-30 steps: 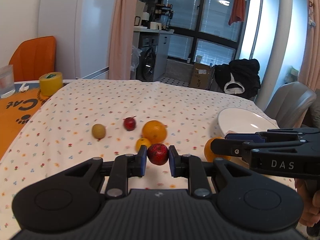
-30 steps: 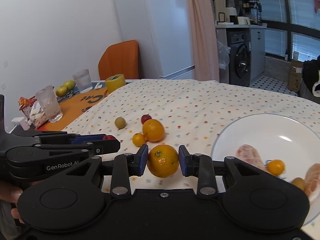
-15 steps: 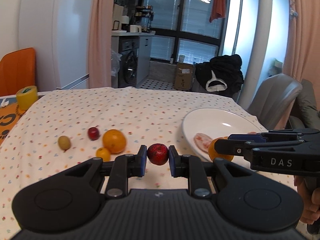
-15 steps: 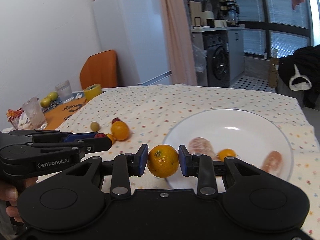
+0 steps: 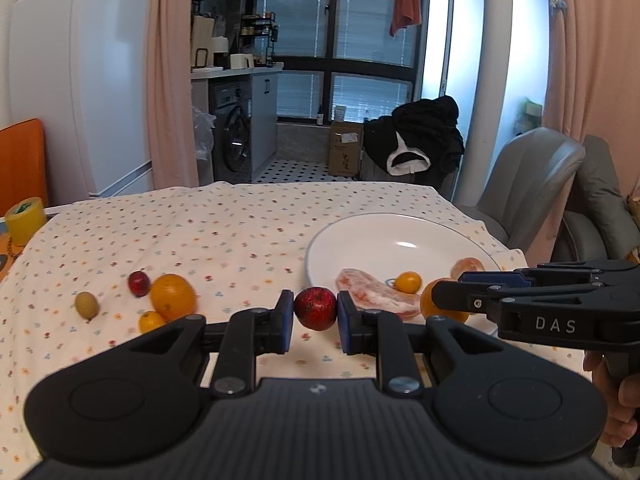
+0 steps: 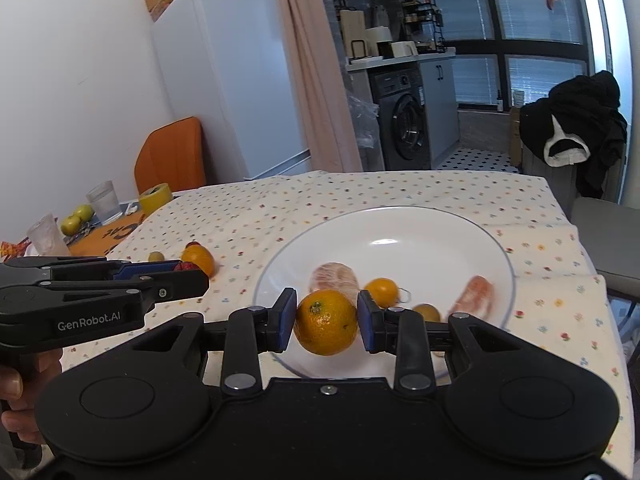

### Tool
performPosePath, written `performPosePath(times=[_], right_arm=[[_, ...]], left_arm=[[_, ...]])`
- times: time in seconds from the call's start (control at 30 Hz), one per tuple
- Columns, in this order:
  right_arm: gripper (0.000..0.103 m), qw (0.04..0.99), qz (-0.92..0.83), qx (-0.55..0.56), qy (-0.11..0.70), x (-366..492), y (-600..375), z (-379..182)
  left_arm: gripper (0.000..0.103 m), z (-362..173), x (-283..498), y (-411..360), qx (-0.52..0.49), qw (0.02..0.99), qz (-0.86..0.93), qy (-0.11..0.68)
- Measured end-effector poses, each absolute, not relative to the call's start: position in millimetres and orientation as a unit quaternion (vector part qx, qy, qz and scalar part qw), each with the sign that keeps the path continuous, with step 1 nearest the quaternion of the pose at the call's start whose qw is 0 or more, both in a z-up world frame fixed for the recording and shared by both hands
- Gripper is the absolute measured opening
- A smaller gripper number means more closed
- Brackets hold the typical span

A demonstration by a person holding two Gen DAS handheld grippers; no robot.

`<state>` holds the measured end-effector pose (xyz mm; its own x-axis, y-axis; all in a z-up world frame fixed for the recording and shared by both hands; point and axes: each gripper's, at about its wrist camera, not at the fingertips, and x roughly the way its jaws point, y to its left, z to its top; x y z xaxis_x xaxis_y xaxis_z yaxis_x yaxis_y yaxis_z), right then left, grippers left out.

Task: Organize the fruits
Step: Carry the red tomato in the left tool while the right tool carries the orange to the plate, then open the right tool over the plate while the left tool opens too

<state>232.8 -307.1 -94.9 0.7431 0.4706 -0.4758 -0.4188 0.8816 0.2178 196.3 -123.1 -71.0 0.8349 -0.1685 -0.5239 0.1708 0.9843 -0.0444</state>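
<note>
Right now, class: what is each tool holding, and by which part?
The left tool pinches a small red fruit across its sides. The right tool pinches an orange across its sides, stem end facing the camera.

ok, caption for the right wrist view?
Right tool holds an orange over the white plate of fruit.

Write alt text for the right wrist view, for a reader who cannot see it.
The right claw grips an orange over the near rim of a white plate that holds peeled citrus pieces and a small orange fruit. The left claw holds a red fruit beside it, above the dotted tablecloth.
</note>
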Motion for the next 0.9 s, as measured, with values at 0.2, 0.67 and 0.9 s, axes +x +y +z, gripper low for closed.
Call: performPosePath(times=[0.2,0.67,0.9], right_arm=[[0.033,0.933,0.229,0.061,0.271,234.8,-321.7,-100.8],[0.055,0.937,0.216,0.068,0.265,224.5,-341.9,-105.2],[0.061,0.937,0.217,0.063,0.266,222.3,-337.9,-104.3]], left_arm=[[0.021,-75.0,203.5,-140.9,0.012,0.956,-0.102,0.277],[0.021,-79.2,213.2,-162.7,0.008,0.952,-0.12,0.281],[0.025,-78.3,217.7,-154.7,-0.005,0.952,-0.109,0.287]])
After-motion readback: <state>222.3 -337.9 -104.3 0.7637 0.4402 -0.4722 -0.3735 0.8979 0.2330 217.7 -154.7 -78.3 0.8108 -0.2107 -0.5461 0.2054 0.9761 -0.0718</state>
